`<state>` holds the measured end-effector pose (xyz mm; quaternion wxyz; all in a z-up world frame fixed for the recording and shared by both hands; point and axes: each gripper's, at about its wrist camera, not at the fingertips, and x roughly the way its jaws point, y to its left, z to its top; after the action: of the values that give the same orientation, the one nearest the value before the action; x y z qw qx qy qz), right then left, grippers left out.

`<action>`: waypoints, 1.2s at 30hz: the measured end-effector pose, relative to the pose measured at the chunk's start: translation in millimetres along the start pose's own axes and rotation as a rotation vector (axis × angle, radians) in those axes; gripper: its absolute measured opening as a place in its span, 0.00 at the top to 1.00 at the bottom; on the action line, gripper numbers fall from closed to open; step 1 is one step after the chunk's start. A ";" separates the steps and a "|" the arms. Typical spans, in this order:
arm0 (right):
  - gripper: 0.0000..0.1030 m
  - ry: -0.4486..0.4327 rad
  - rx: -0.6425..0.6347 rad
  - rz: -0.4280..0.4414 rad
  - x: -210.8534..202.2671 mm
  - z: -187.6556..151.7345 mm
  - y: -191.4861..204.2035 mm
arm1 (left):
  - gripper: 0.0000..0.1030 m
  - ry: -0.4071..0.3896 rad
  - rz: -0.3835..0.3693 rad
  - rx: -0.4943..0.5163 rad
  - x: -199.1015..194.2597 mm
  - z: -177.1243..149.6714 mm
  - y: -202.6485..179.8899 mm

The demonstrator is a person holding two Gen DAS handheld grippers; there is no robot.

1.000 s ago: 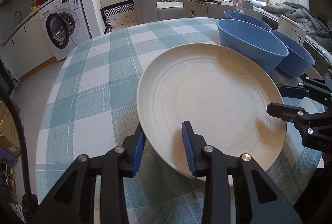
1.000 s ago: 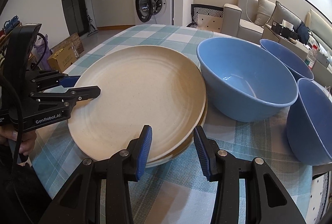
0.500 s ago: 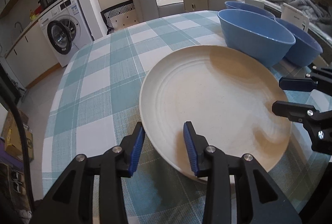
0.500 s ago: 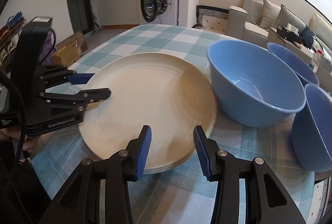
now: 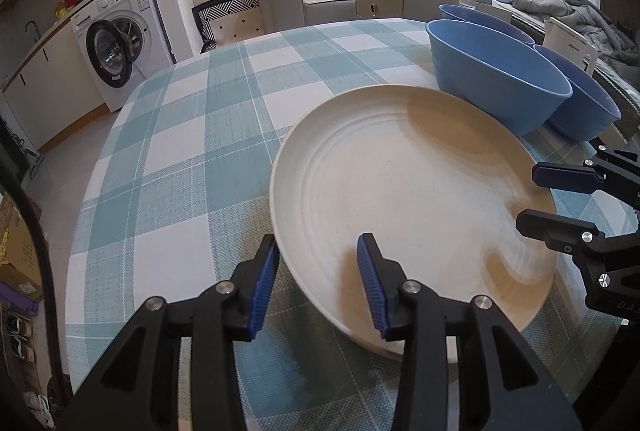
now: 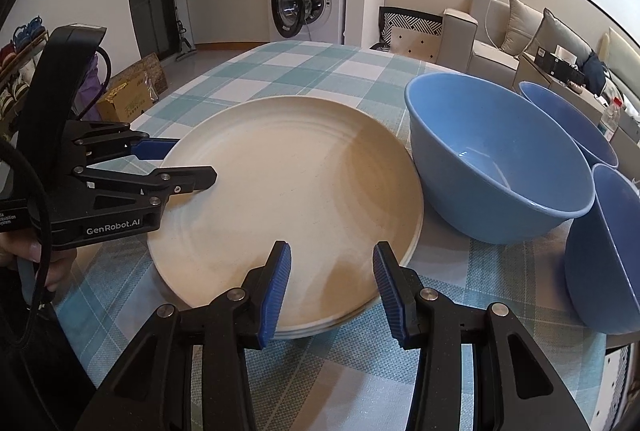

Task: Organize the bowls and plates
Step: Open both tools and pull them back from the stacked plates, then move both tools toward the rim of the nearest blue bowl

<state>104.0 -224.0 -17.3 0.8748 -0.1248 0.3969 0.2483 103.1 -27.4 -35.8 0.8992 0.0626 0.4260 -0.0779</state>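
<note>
Right wrist view: stacked cream plates point(image 6: 288, 191) at tabletop point(image 6: 320, 71) centre, blue bowls point(image 6: 496, 159) at three o'clock. Left tongs point(image 6: 192, 163) opening astride plate rim; right tongs point(image 6: 330, 287) opening, empty. Risk: withdrawing tongs drag the stack askew.

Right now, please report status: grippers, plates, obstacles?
Left gripper opening, plate rim between its pads. Right gripper opening, empty, above plate stack. Nearest blue bowl close beside stack.
</note>
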 end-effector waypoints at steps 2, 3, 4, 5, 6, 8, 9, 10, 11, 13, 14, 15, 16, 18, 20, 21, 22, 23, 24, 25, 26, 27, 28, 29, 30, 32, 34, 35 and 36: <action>0.53 -0.002 0.006 0.009 -0.3 0.0 -1.4 | 0.54 0.013 -0.013 -0.012 0.5 0.6 1.1; 0.52 -0.003 0.008 0.012 -0.6 0.3 -1.5 | 0.49 0.018 -0.017 -0.017 0.5 0.5 0.8; 0.50 -0.004 0.009 0.016 -0.7 0.5 -1.8 | 0.47 0.021 -0.018 -0.022 0.1 0.6 1.0; 0.45 -0.007 0.010 0.019 -1.5 1.1 -1.2 | 0.47 0.023 -0.018 -0.026 -0.9 0.9 1.3; 0.41 -0.012 0.012 0.021 -2.3 1.7 -1.0 | 0.46 0.025 -0.018 -0.029 -2.1 1.2 1.5; 0.29 -0.020 0.018 0.020 -4.4 1.8 -1.6 | 0.44 0.020 -0.021 -0.041 -5.8 2.6 2.8; 0.29 -0.021 0.022 0.023 -5.2 1.7 -2.1 | 0.40 0.018 -0.023 -0.047 -7.6 3.6 3.6; 0.28 -0.021 0.026 0.027 -5.4 2.0 -3.0 | 0.32 0.015 -0.025 -0.053 -8.9 4.5 4.2; 0.26 -0.022 0.028 0.028 -5.9 1.8 -3.4 | 0.26 0.010 -0.026 -0.061 -11.6 6.0 4.9; 0.21 -0.025 0.033 0.027 -7.0 1.7 -4.5 | 0.17 -0.006 -0.036 -0.071 -16.5 8.8 5.7; 0.19 -0.027 0.036 0.024 -8.1 1.9 -5.2 | 0.17 -0.011 -0.044 -0.074 -17.9 10.7 6.2; 0.19 -0.028 0.037 0.022 -8.7 2.2 -5.3 | 0.17 -0.014 -0.054 -0.077 -19.4 12.9 6.2; 0.17 -0.030 0.038 0.015 -9.7 2.6 -5.8 | 0.16 -0.017 -0.061 -0.080 -19.9 15.2 6.6; 0.14 -0.034 0.041 -0.005 -11.9 3.2 -7.6 | 0.08 -0.020 -0.076 -0.087 -20.4 19.5 5.9; 0.10 -0.038 0.050 -0.014 -14.7 2.9 -10.6 | 0.00 -0.027 -0.089 -0.091 -20.7 23.6 4.6; 0.10 -0.039 0.053 -0.014 -15.9 2.8 -12.5 | 0.00 -0.033 -0.097 -0.090 -21.3 25.5 3.2; 0.09 -0.039 0.056 -0.018 -17.0 2.8 -14.3 | 0.00 -0.036 -0.106 -0.087 -21.4 27.9 2.1; 0.09 -0.040 0.061 -0.027 -18.6 2.9 -16.6 | 0.00 -0.038 -0.113 -0.085 -21.1 30.4 0.7; 0.09 -0.040 0.066 -0.031 -19.8 2.9 -18.7 | 0.00 -0.041 -0.116 -0.084 -20.8 33.1 -0.8; 0.09 -0.039 0.075 -0.033 -20.7 3.3 -20.8 | 0.00 -0.043 -0.118 -0.083 -20.5 35.3 -1.7; 0.09 -0.041 0.089 -0.033 -22.9 4.0 -23.6 | 0.00 -0.044 -0.123 -0.083 -19.7 37.7 -2.8; 0.09 -0.043 0.095 -0.032 -23.3 4.7 -24.9 | 0.00 -0.046 -0.128 -0.087 -19.4 39.8 -3.2; 0.09 -0.046 0.104 -0.033 -25.3 5.2 -27.0 | 0.00 -0.048 -0.137 -0.096 -19.1 42.2 -3.3; 0.09 -0.049 0.113 -0.039 -27.7 5.3 -29.2 | 0.00 -0.049 -0.145 -0.102 -19.0 43.7 -3.4; 0.09 -0.053 0.119 -0.045 -29.7 5.1 -31.0 | 0.00 -0.051 -0.154 -0.107 -19.5 45.0 -3.4; 0.09 -0.060 0.137 -0.053 -33.7 4.6 -34.3 | 0.00 -0.055 -0.160 -0.113 -20.3 48.2 -4.2; 0.09 -0.063 0.148 -0.060 -36.2 4.7 -37.9 | 0.00 -0.062 -0.158 -0.108 -21.0 51.0 -5.7; 0.09 -0.064 0.155 -0.066 -37.6 5.1 -39.8 | 0.00 -0.064 -0.155 -0.105 -21.3 52.4 -6.2; 0.09 -0.065 0.159 -0.071 -38.8 5.5 -41.4 | 0.00 -0.067 -0.152 -0.103 -21.7 53.9 -6.8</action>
<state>107.8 -269.8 16.5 0.9025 -0.0609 0.3822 0.1888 129.0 -41.8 14.6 0.9065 -0.0187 0.4025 -0.1261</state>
